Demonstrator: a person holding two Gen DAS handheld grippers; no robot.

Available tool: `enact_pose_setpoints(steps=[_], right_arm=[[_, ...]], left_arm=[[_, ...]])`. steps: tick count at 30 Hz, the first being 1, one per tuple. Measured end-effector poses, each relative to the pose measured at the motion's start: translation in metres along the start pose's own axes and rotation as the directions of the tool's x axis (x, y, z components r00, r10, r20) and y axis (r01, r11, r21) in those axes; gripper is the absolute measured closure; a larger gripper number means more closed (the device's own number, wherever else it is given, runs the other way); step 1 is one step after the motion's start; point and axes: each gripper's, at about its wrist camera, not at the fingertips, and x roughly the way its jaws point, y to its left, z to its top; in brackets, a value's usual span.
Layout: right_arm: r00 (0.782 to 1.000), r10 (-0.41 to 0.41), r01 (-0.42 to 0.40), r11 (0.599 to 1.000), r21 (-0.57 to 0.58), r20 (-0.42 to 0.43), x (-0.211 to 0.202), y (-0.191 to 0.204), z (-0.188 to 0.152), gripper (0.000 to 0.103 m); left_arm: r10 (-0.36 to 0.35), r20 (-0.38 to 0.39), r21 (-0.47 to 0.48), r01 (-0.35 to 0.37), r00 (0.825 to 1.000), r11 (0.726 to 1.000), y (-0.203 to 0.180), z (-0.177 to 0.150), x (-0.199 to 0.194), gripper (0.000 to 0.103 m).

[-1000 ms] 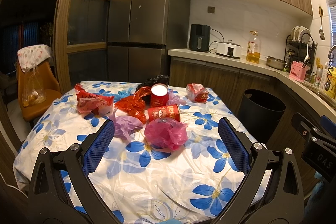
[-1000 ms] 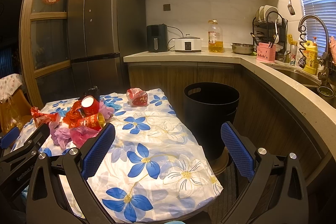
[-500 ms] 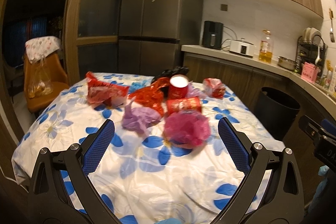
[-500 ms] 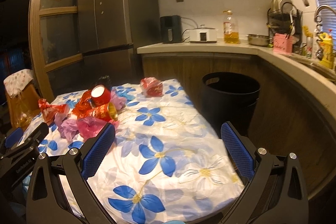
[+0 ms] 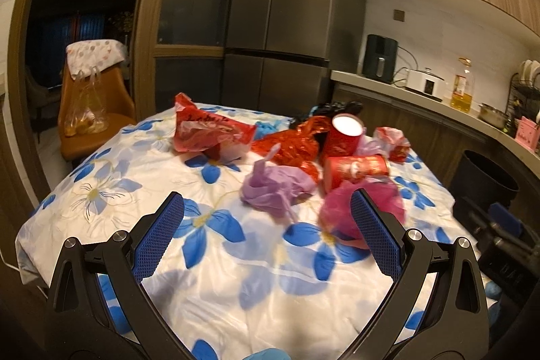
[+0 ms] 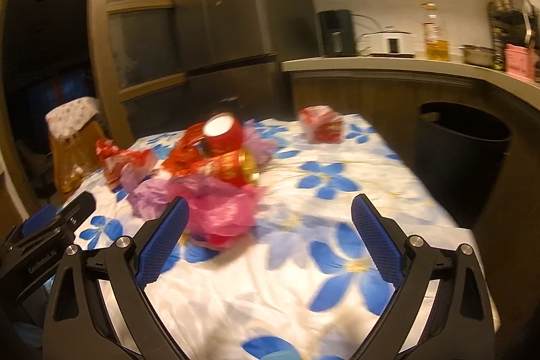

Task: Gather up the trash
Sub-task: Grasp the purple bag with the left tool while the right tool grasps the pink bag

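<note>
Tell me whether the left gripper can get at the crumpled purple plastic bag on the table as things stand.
Probably yes. The left gripper is open and empty, and the crumpled purple plastic bag lies just ahead of it on the floral tablecloth, with only bare cloth in between. The pink bag sits beside it, not in the path.

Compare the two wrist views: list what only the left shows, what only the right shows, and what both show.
Only the left wrist view: the left gripper with both its fingers, open and empty; black trash and blue trash behind the pile.

Only the right wrist view: the right gripper with both its fingers, open and empty; the bin's whole rim.

Both: the table, pink bag, purple bag, upright red cup, lying red cup, bin and fridge.
</note>
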Motion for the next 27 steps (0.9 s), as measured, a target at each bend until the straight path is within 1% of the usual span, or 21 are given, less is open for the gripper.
enact_pose_setpoints(steps=[5, 8, 10, 11, 15, 18, 19, 20, 21, 24, 26, 27], right_arm=[[0.999, 0.037, -0.037, 0.999, -0.015, -0.04, 0.035, 0.014, -0.002, 0.013], [0.997, 0.045, -0.047, 0.998, -0.03, -0.062, 0.052, 0.022, -0.003, 0.026], [0.995, 0.055, -0.057, 0.998, -0.027, -0.079, 0.06, 0.024, -0.005, 0.031], [0.994, 0.056, -0.058, 0.998, -0.028, -0.089, 0.063, 0.025, -0.006, 0.037], [0.992, 0.063, -0.068, 0.997, -0.04, -0.113, 0.074, 0.026, -0.012, 0.056], [0.99, 0.066, -0.073, 0.996, -0.057, -0.122, 0.076, 0.027, -0.016, 0.077], [0.99, 0.067, -0.075, 0.995, -0.059, -0.121, 0.076, 0.027, -0.016, 0.08], [0.991, 0.067, -0.075, 0.995, -0.062, -0.117, 0.074, 0.027, -0.017, 0.088], [0.991, 0.065, -0.073, 0.995, -0.065, -0.113, 0.074, 0.027, -0.016, 0.091], [0.993, 0.066, -0.072, 0.996, -0.056, -0.096, 0.067, 0.023, -0.014, 0.093], [0.994, 0.065, -0.069, 0.997, -0.043, -0.09, 0.063, 0.019, -0.011, 0.093], [0.995, 0.063, -0.066, 0.997, -0.036, -0.082, 0.059, 0.015, -0.009, 0.093]], left_arm=[[0.017, -0.004, -0.012, -0.017, 1.0, 1.0, 0.008, 0.003, 0.017, 0.006], [0.024, 0.001, -0.018, -0.024, 1.0, 1.0, 0.011, 0.005, 0.026, 0.006], [0.029, 0.004, -0.018, -0.028, 1.0, 0.999, 0.011, 0.007, 0.032, 0.006], [0.03, 0.004, -0.018, -0.03, 1.0, 0.999, 0.011, 0.007, 0.034, 0.006], [0.035, 0.002, -0.021, -0.035, 0.999, 0.999, 0.01, 0.007, 0.043, 0.006], [0.037, -0.009, -0.018, -0.037, 0.999, 0.999, 0.008, 0.006, 0.05, 0.006], [0.035, -0.015, -0.019, -0.036, 0.999, 0.999, 0.007, 0.007, 0.053, 0.006], [0.035, -0.02, -0.02, -0.035, 0.999, 0.999, 0.006, 0.006, 0.055, 0.006], [0.036, -0.025, -0.021, -0.037, 0.999, 0.999, 0.005, 0.006, 0.058, 0.007], [0.044, -0.035, -0.014, -0.044, 0.998, 0.999, 0.0, 0.007, 0.069, 0.009], [0.049, -0.046, -0.01, -0.049, 0.998, 0.999, -0.003, 0.007, 0.078, 0.017], [0.053, -0.052, -0.008, -0.053, 0.997, 0.999, -0.004, 0.007, 0.081, 0.019]])
